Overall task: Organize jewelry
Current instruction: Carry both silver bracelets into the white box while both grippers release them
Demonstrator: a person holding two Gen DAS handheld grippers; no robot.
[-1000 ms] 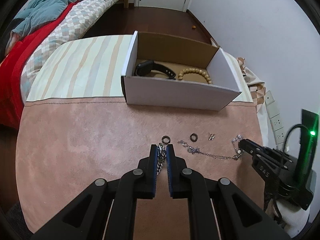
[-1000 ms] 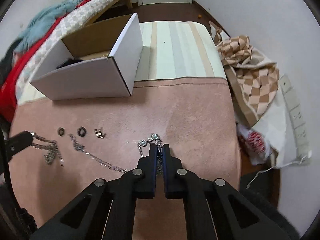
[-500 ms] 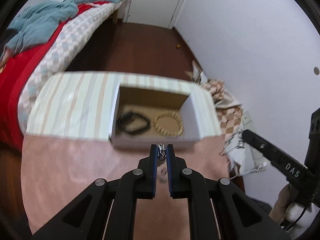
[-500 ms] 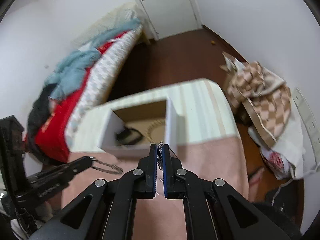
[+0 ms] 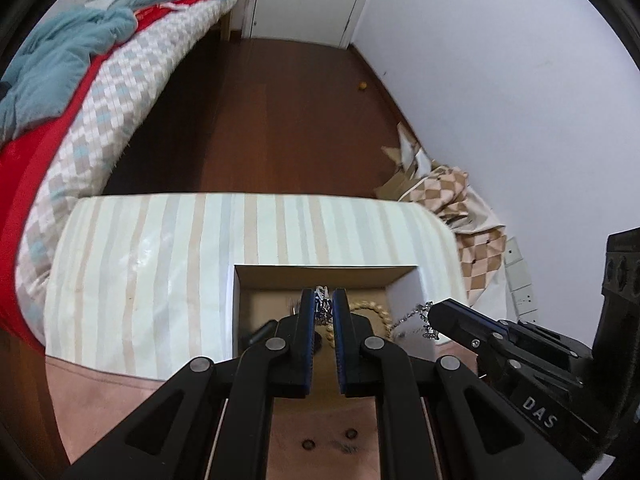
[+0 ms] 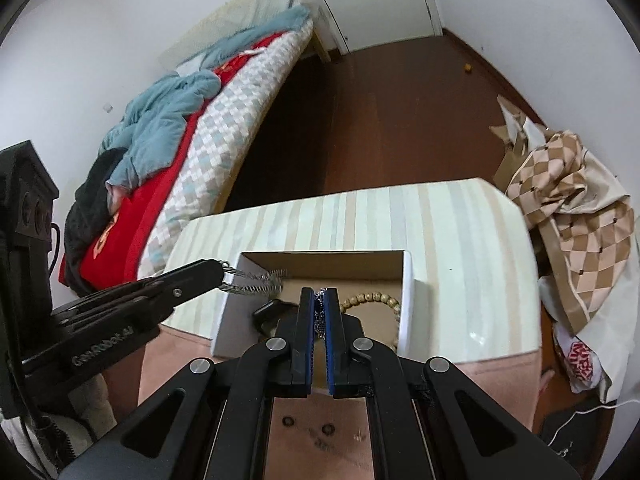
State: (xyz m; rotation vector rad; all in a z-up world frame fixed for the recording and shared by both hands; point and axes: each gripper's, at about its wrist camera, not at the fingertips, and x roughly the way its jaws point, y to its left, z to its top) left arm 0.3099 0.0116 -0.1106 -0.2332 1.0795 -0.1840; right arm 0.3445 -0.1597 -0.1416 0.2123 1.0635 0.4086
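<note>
My left gripper (image 5: 324, 304) is shut on one end of a silver chain necklace (image 5: 323, 307) and holds it above the open white cardboard box (image 5: 404, 300). My right gripper (image 6: 319, 308) is shut on the chain's other end (image 6: 320, 312), also over the box (image 6: 407, 300). In the right wrist view the left gripper's tip (image 6: 200, 280) shows at left with chain (image 6: 256, 280) hanging from it. In the left wrist view the right gripper (image 5: 440, 314) shows at right with chain links (image 5: 414, 314). The box holds a wooden bead bracelet (image 6: 372, 300) and a black band (image 6: 272, 312).
The box stands on a striped cushion (image 5: 160, 264) behind a pink mat (image 5: 100, 392). Two small rings (image 6: 288, 422) and a small earring (image 6: 358, 436) lie on the mat (image 6: 472, 396) below the grippers. A bed (image 6: 200, 128) is at left, a checkered bag (image 6: 580, 208) at right.
Both grippers lifted the chain off the pink mat and carried it up and forward over the box. The rings and earring stayed on the mat.
</note>
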